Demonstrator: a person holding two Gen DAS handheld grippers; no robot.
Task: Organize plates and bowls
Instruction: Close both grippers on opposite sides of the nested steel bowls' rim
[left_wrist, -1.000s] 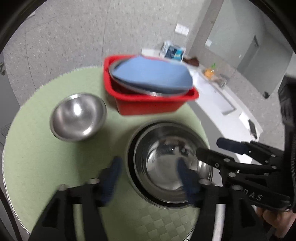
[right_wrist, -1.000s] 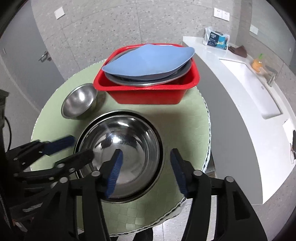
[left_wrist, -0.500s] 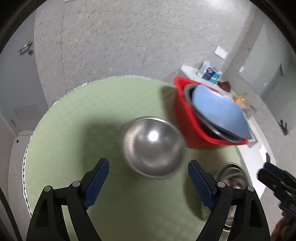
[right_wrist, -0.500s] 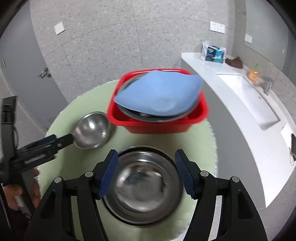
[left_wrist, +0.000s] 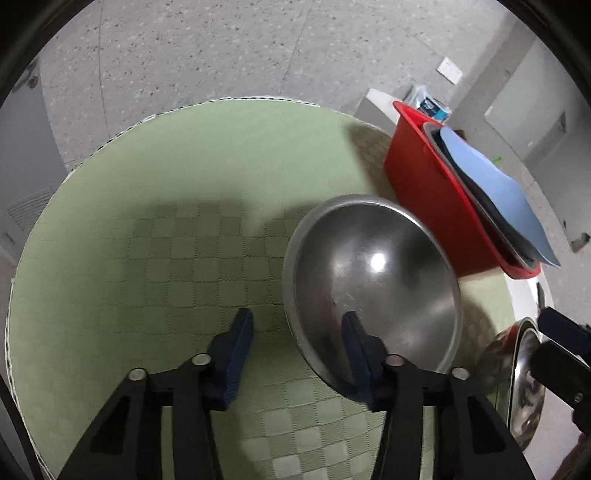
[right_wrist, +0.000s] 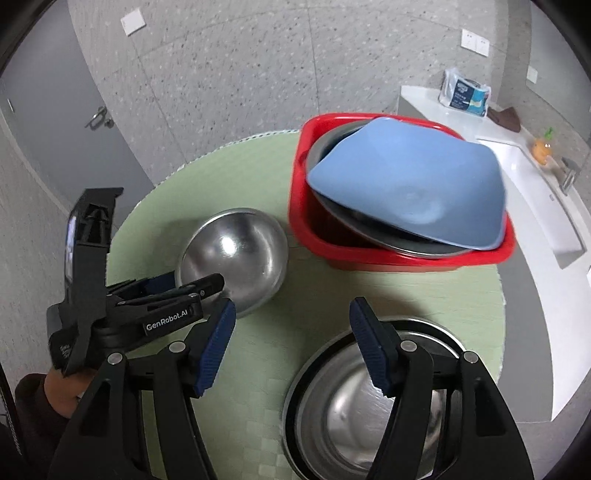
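small steel bowl (left_wrist: 373, 291) at open left gripper (left_wrist: 297, 334), rim between its fingers

The left gripper (left_wrist: 293, 326) now straddles the near rim of the small steel bowl (left_wrist: 373, 284), one pad inside, jaws narrower than half a second ago. The right gripper (right_wrist: 290, 341) sits higher, seemingly backed off the large bowl (right_wrist: 373, 402).

Left gripper (left_wrist: 295, 332) fingers spread; right gripper (right_wrist: 291, 321) fingers spread.
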